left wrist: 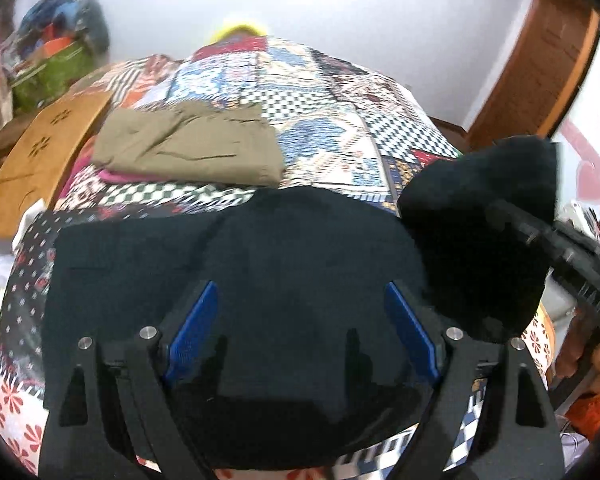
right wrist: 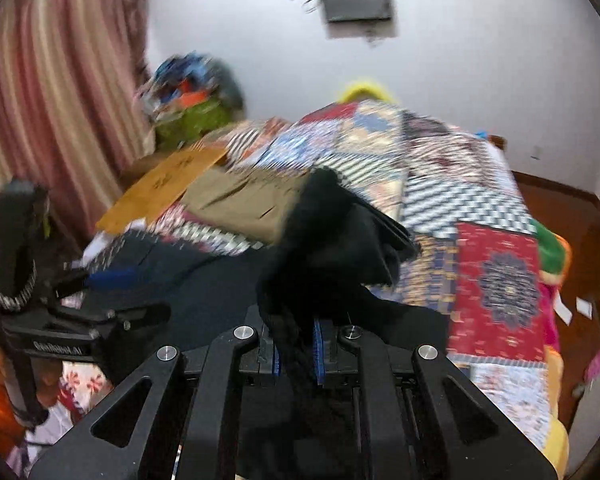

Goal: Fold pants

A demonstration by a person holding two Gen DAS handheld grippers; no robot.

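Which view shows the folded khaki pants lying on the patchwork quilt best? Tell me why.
The left wrist view: the folded khaki pants lie whole, fairly sharp and unobstructed on the patchwork quilt. In the right wrist view they are blurred, and their right end is hidden behind the black pants clamped in the right gripper.

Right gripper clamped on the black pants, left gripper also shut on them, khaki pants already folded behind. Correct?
Not quite. The left gripper is open, its blue pads spread above the black pants, per the left wrist view. The right gripper is clamped on them; the khaki pants lie folded behind.
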